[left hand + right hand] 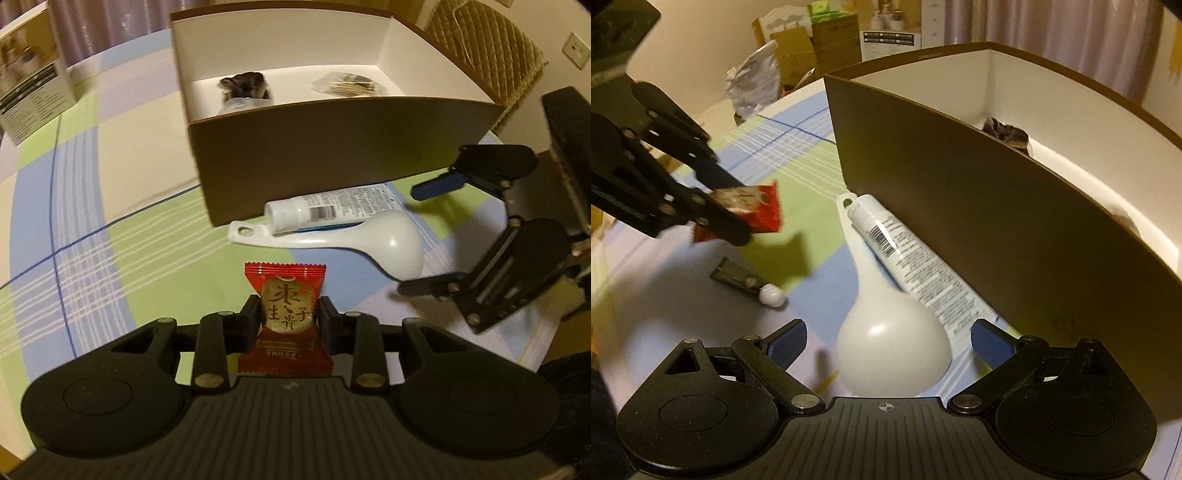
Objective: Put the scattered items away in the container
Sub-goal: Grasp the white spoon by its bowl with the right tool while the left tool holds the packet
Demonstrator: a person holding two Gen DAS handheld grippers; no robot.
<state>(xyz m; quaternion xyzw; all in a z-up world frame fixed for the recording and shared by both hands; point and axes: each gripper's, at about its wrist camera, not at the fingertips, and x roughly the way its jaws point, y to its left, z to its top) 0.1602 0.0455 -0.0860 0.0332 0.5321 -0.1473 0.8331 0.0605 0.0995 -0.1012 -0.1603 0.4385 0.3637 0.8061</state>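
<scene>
The left gripper (289, 317) pinches the light, crinkly sachet (285, 295) across its firm middle, near the box (343, 162), while the right gripper (888, 341) hangs spread over the spoon (892, 347).

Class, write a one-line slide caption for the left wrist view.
Left gripper clamps a red snack packet above the checked tablecloth, facing the brown box.

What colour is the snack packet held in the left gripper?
Red, with a round beige label; the snack packet shows best in the left wrist view, clamped in the left gripper.
</scene>
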